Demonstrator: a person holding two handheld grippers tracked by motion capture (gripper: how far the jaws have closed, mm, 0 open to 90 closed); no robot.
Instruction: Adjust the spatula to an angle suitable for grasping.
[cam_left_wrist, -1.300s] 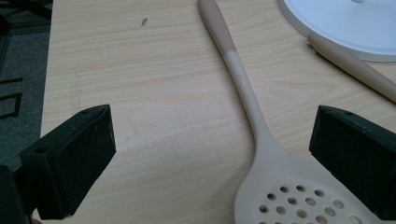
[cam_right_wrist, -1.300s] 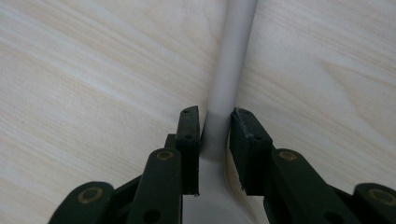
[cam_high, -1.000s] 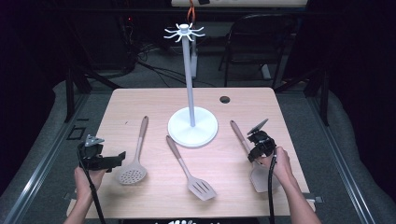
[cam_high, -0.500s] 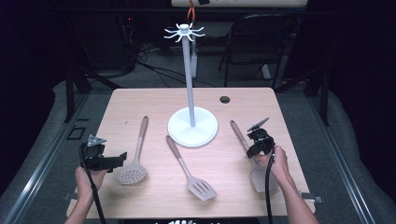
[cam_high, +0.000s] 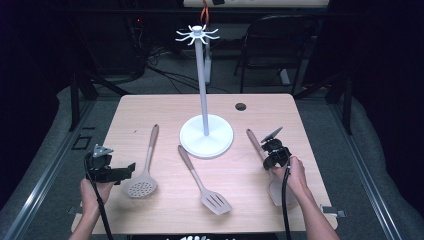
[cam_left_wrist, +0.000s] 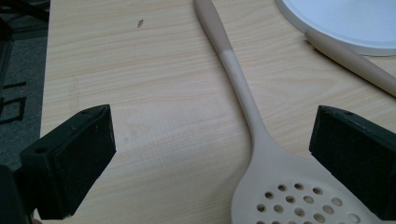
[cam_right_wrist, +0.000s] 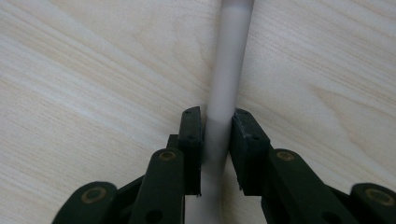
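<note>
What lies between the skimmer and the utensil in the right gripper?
The slotted turner lies between the skimmer and that utensil, in the high view.

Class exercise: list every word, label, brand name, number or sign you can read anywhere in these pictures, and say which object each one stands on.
None: no readable text stands anywhere.
The pale wooden table, the white stand with a round base and hooked top, the beige perforated skimmer spoon, the beige slotted spatula and the pale handle between the right tool's jaws all carry no print.
The left tool's black pads are unmarked too.
</note>
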